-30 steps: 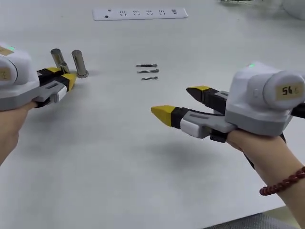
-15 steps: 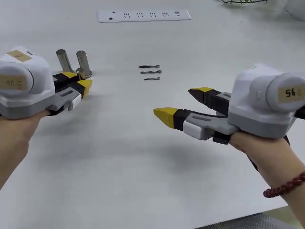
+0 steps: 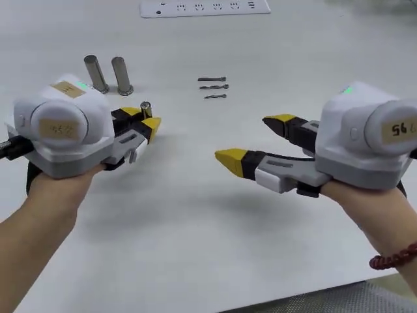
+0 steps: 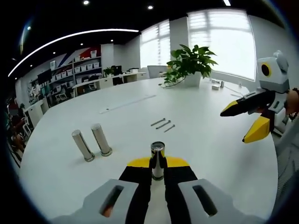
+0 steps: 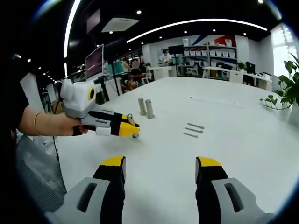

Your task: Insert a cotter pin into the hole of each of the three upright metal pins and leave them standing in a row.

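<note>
So the left gripper (image 3: 143, 117) is clamped on one metal pin (image 4: 157, 156), upright between its yellow tips. The second pin (image 3: 97, 73) and third pin (image 3: 122, 75) stand side by side ahead-left of it. The cotter pins (image 3: 213, 87) lie ahead, between both grippers. The right gripper (image 3: 254, 138) is wide apart, holding nothing.

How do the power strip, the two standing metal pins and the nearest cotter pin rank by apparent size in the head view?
1. The power strip: largest, though farthest and cut by the top edge.
2. The left metal pin and right metal pin: alike, a tie.
3. The nearest cotter pin: smallest.
</note>
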Demonstrator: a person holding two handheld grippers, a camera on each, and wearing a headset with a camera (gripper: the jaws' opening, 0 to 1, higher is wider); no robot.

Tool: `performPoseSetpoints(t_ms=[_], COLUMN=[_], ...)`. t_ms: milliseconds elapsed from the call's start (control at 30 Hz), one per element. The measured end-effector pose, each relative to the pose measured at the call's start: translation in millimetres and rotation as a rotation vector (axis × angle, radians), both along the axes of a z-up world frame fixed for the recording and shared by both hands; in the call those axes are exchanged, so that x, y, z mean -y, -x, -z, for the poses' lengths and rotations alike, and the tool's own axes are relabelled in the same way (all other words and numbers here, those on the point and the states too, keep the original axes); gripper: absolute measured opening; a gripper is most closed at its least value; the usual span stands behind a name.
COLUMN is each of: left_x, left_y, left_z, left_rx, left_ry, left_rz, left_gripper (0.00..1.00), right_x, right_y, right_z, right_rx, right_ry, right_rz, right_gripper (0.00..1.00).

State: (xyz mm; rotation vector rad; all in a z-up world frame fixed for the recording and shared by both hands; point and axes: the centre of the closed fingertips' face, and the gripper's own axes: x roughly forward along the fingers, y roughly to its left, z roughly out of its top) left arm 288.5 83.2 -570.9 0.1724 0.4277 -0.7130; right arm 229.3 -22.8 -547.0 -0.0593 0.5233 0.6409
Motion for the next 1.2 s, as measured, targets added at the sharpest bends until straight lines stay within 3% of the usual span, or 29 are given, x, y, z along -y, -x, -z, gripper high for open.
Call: performPoseSetpoints(t_ms=[200,267,400,500,667,700,833,1033,1200], left_x=[6.4,5.7,6.3,6.9,7.3,7.3,7.3,8.4,8.0], left_y=[6.0,5.9,5.9,7.3,12.3,13.0,12.4,12.5,12.5], left_z=[4.3,4.5,5.4,7.8,16.0,15.1,14.5,14.5,17.3], left_rx=[-0.009,0.005,-0.012,-0.005,-0.023,-0.01,-0.007,0.021,0.017], left_ry=[0.001,-0.018,0.011,-0.008,-0.023,-0.018,-0.002,-0.026,-0.039], left_rz=[0.011,0.009,-0.002,0.006,0.019,0.021,0.026,0.047,0.057], left_gripper=[0.06,0.06,0.06,0.06,0.06,0.06,0.06,0.06,0.07], right_x=[0.1,0.6,1.6,2.5,3.5,3.7,4.7,3.9,2.4], right_y=[1.0,1.2,1.5,1.4,1.7,1.9,2.0,1.2,-0.6], right_z=[1.3,1.9,1.6,1.5,2.9,3.0,3.7,3.9,1.6], right_rx=[-0.004,-0.006,-0.008,-0.006,-0.011,-0.011,-0.014,-0.019,-0.018], right_ry=[-0.004,-0.003,-0.002,0.002,0.004,0.004,0.007,0.006,0.009], right_rz=[-0.001,-0.001,0.001,0.001,0.003,0.003,0.003,0.001,-0.005], right_gripper=[0.57,0.57,0.57,0.57,0.57,0.57,0.57,0.57,0.57])
